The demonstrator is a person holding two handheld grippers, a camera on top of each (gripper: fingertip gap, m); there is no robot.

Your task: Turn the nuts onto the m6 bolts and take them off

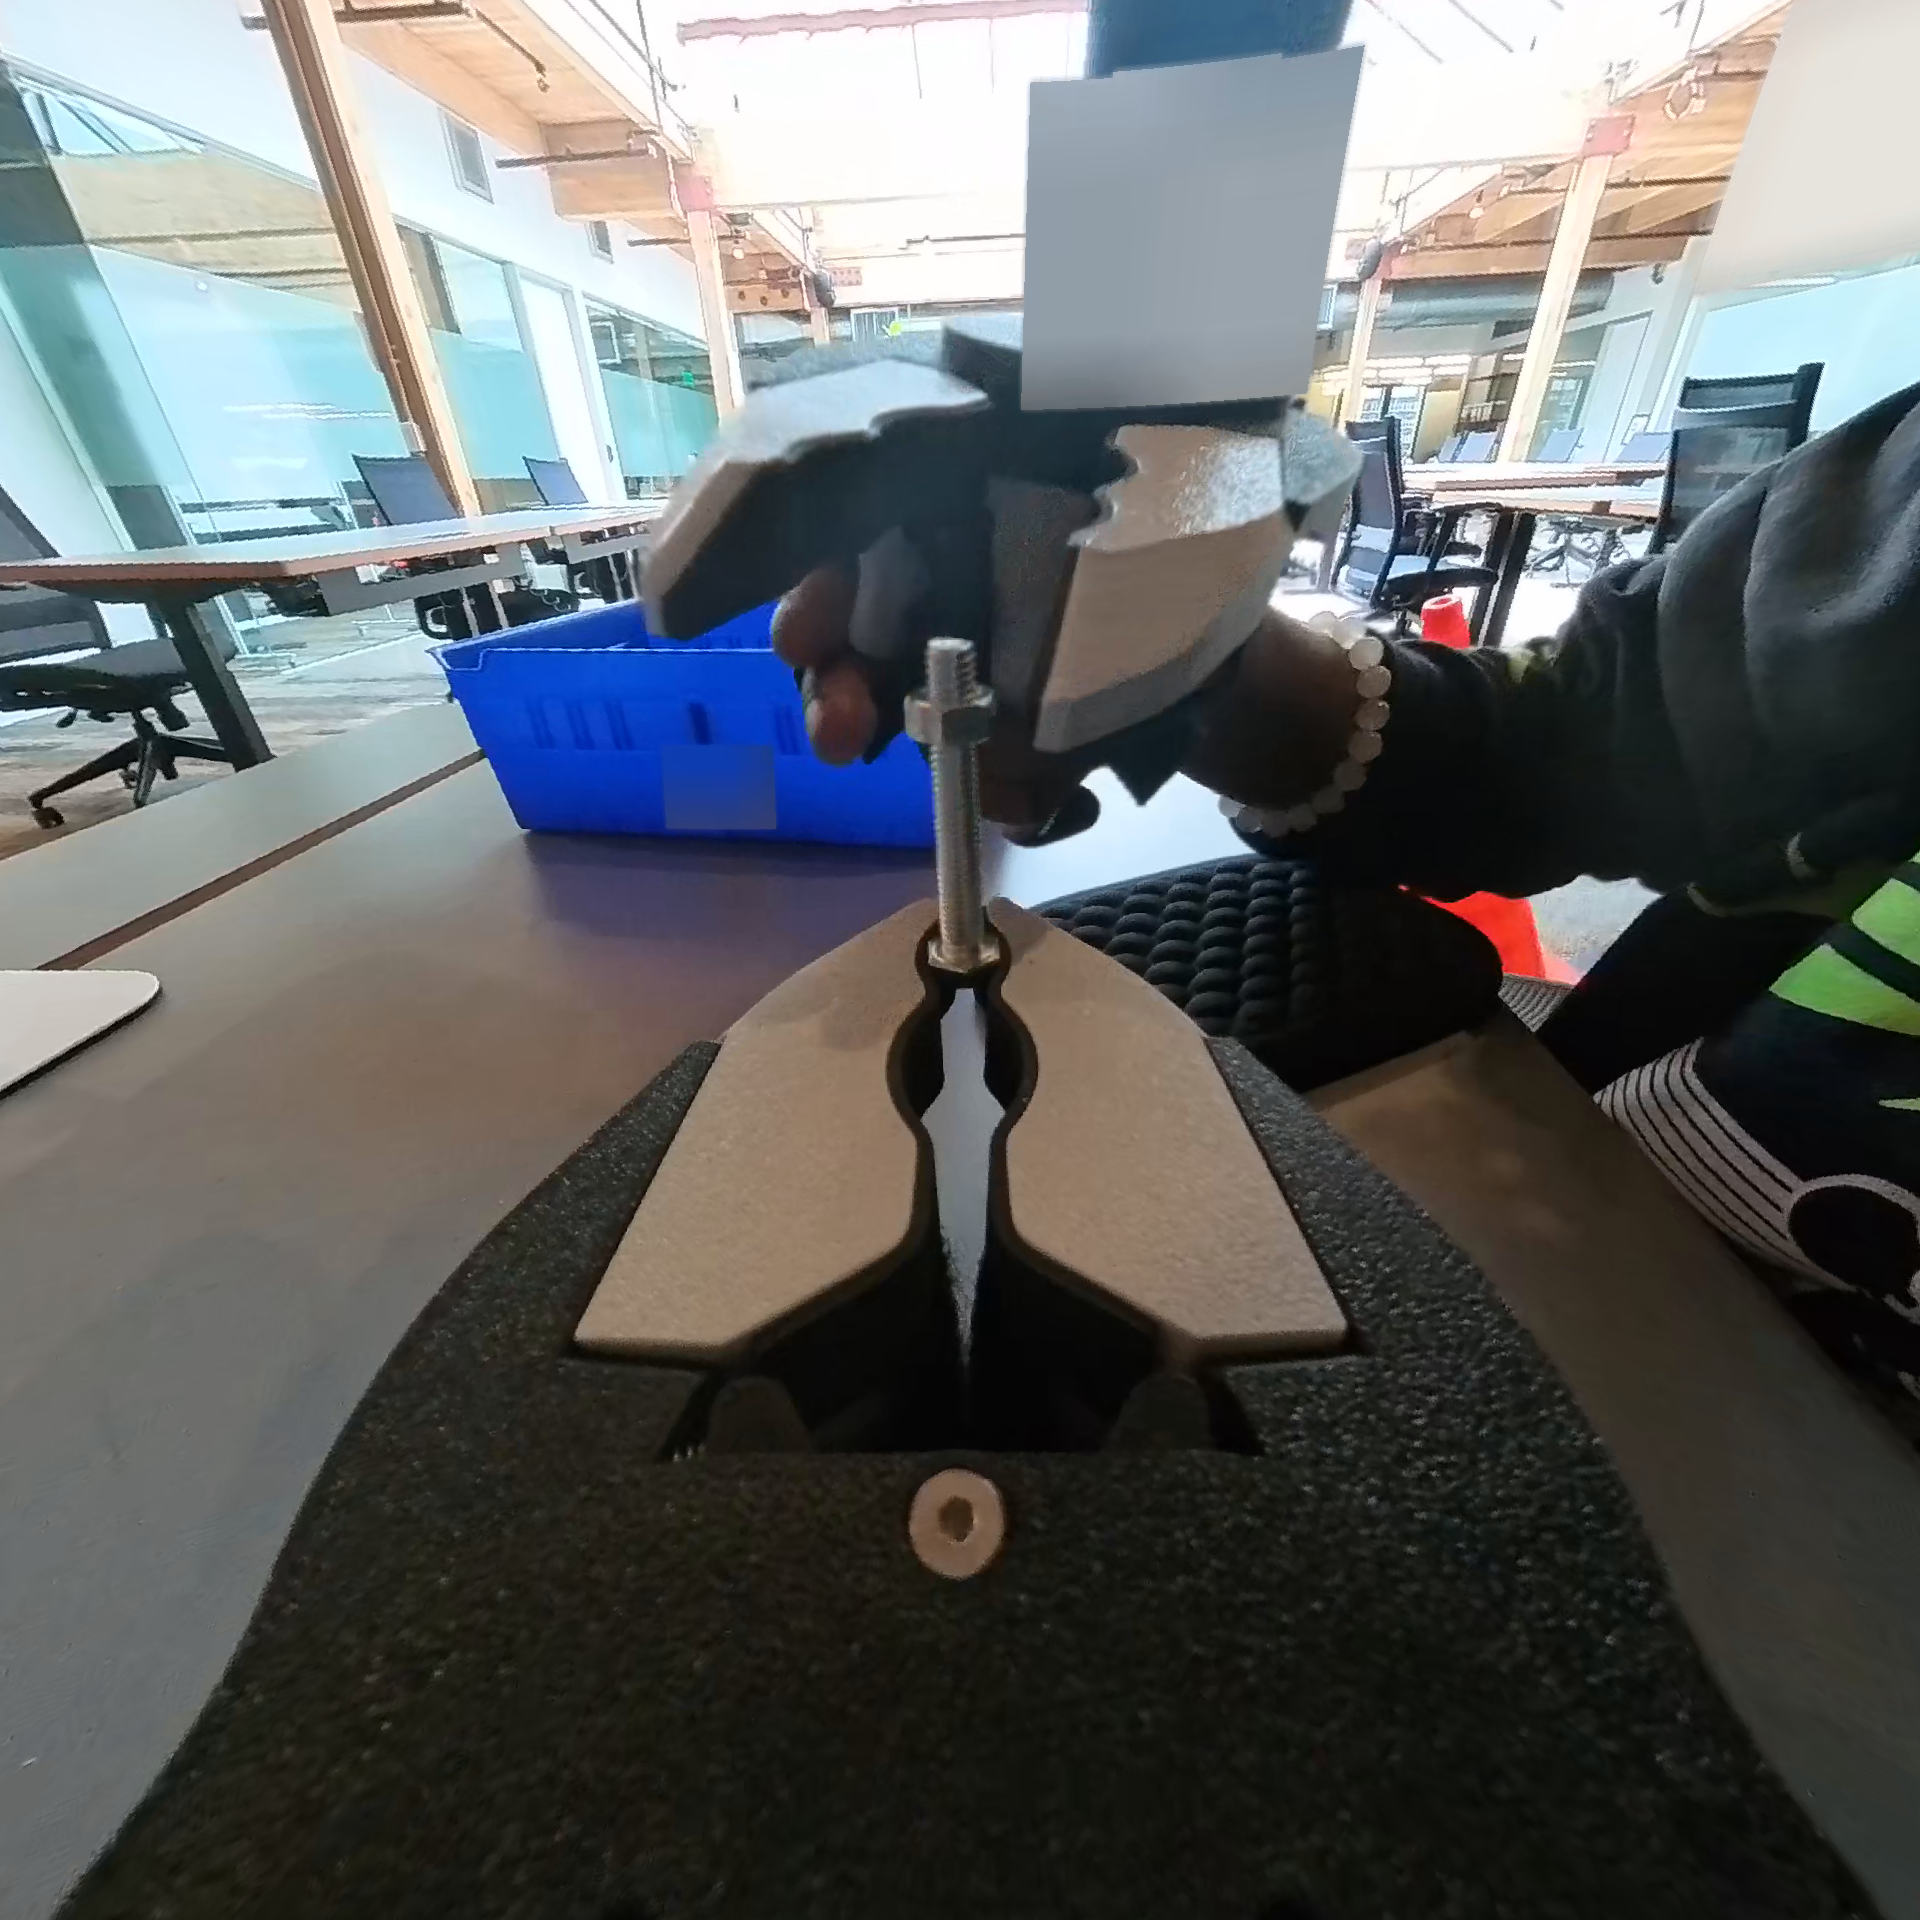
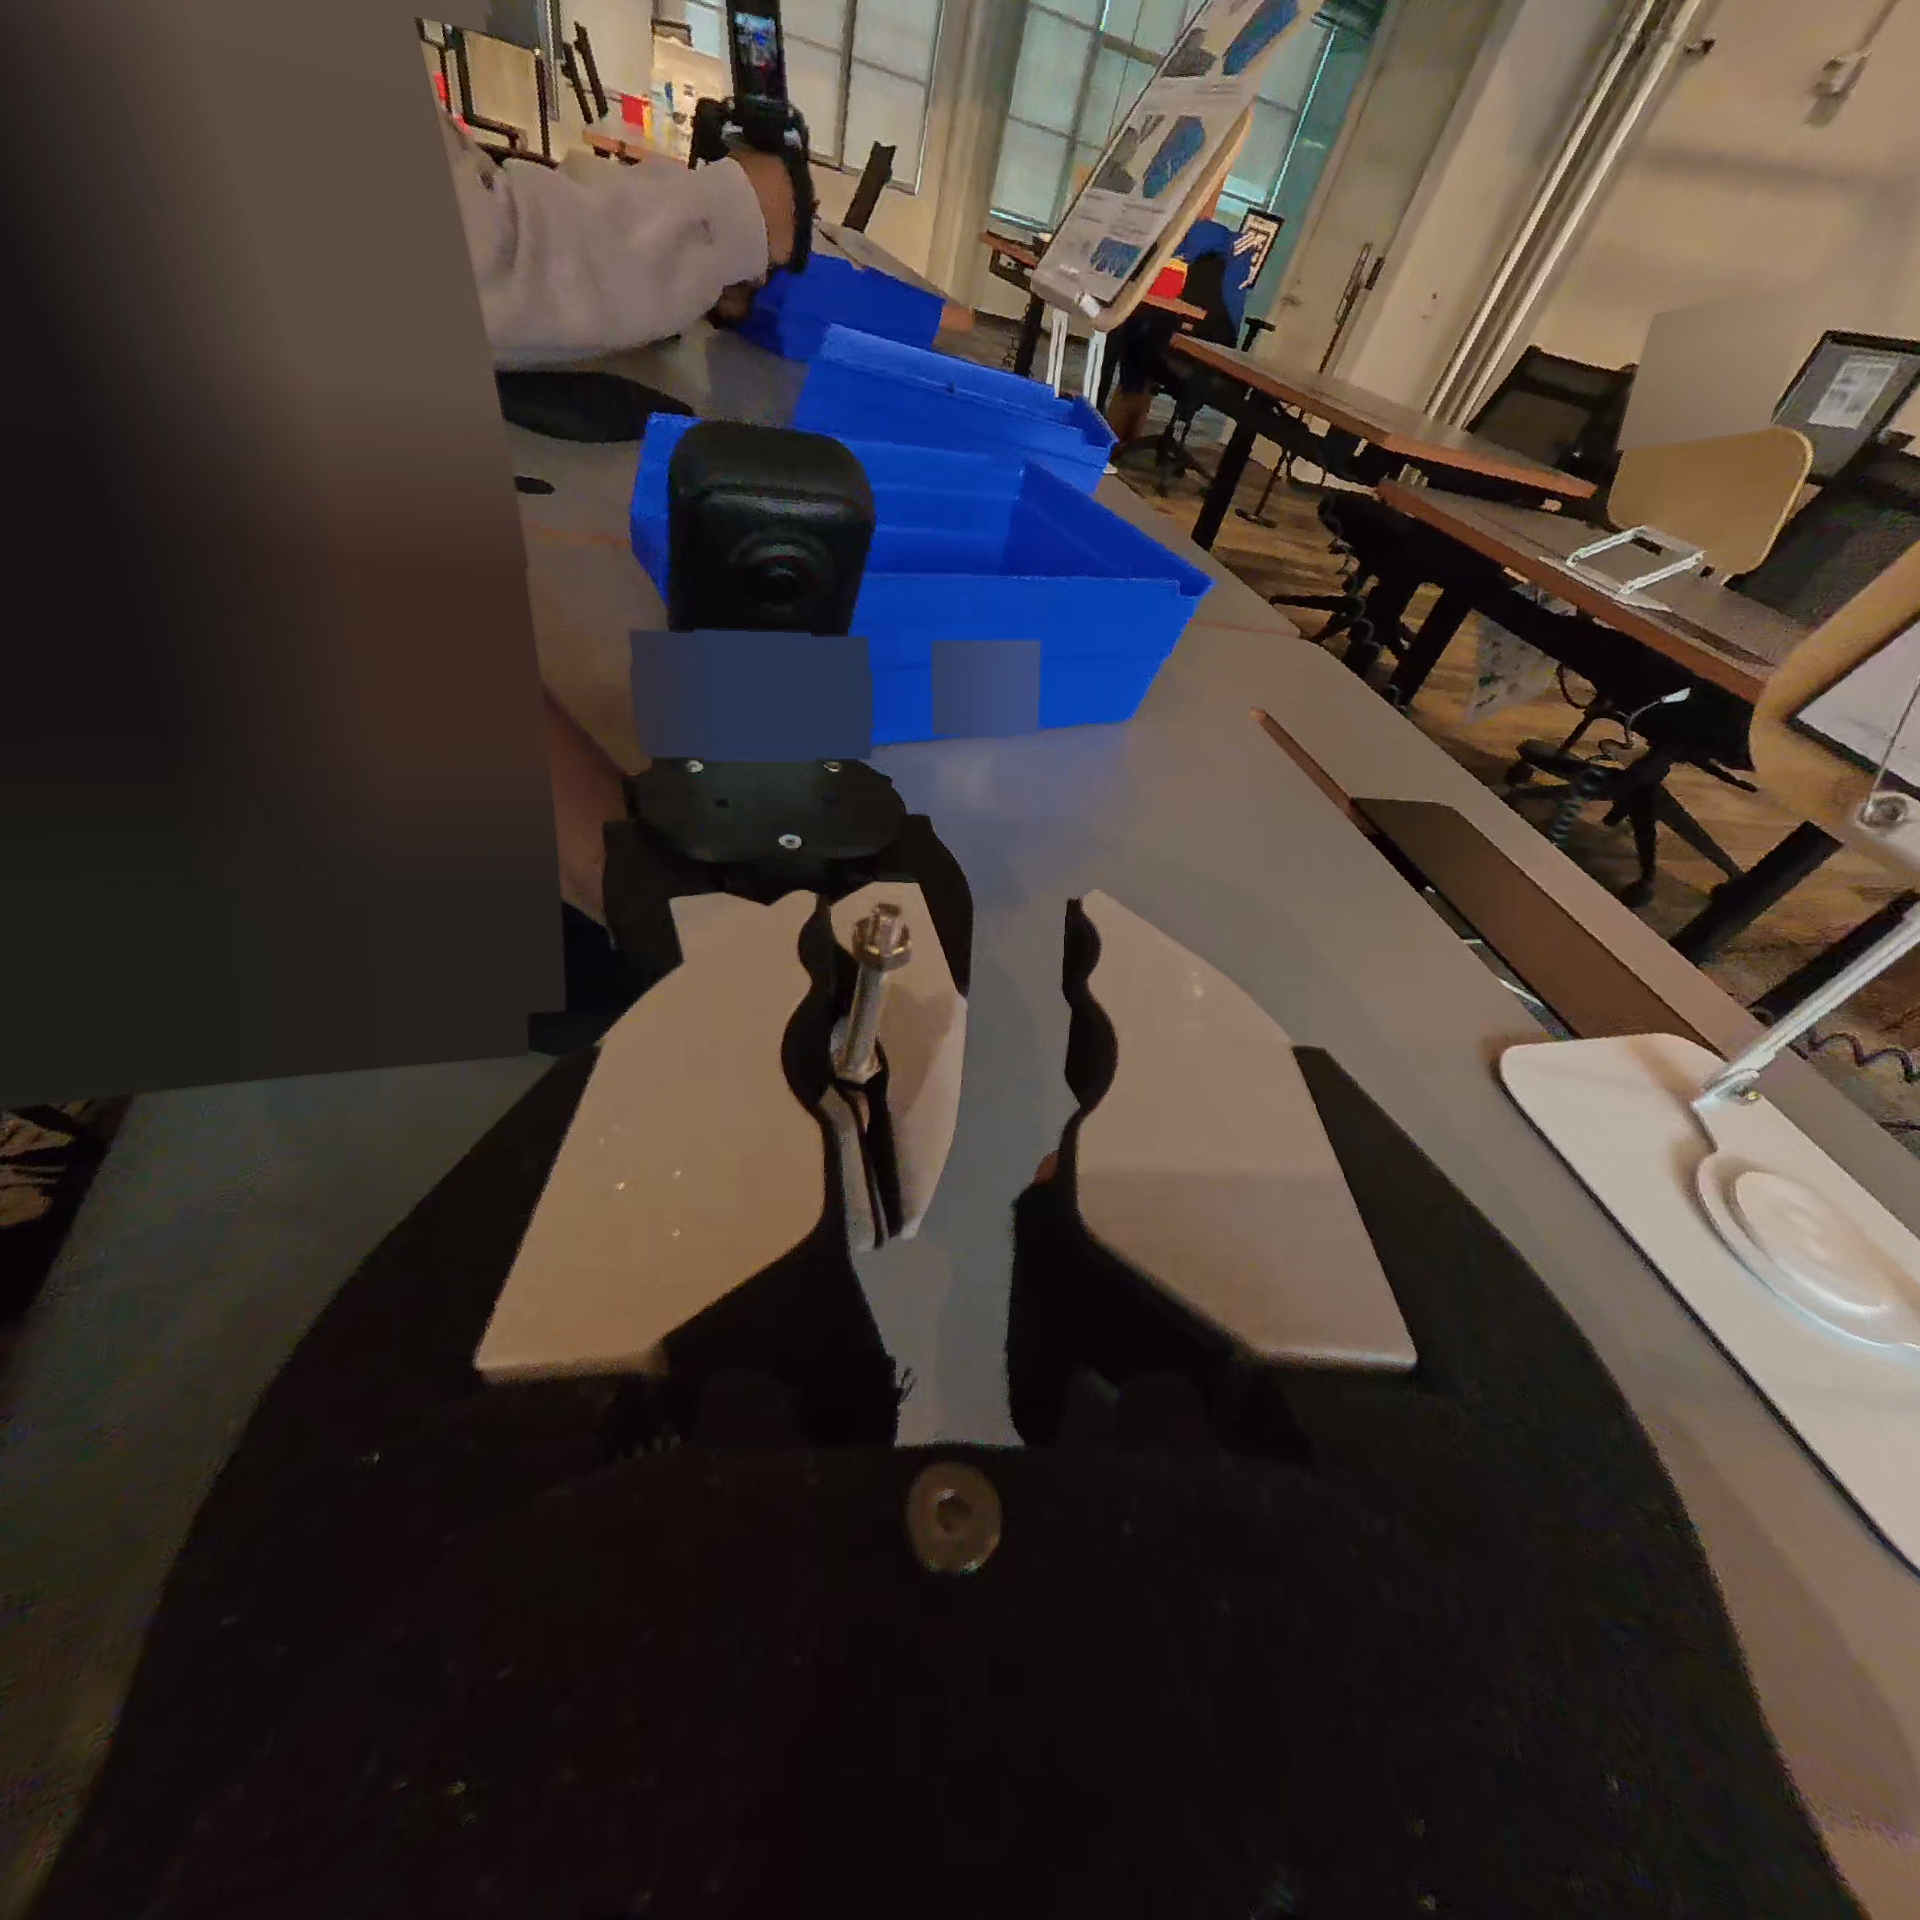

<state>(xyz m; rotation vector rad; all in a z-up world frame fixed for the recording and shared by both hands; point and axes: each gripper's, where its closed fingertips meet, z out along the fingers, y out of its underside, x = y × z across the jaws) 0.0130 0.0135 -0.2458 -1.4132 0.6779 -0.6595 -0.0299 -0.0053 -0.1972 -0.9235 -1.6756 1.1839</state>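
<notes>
Left wrist view is showing the left gripper [image 1: 964, 961] pinching the bolt [image 1: 958, 821] upright at centre frame, so the spread right gripper [image 1: 883, 613] should be closing squarely on the nut [image 1: 948, 715].

left gripper [image 1: 961, 961] clamped on bolt [image 1: 958, 821]; right gripper [image 2: 1013, 997] spread wide.

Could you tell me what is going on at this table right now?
A person works two handheld grippers. The left gripper is shut on the head of a bolt, holding it upright, with a nut threaded near its top. The right gripper hangs open just above the nut, not gripping it.
</notes>
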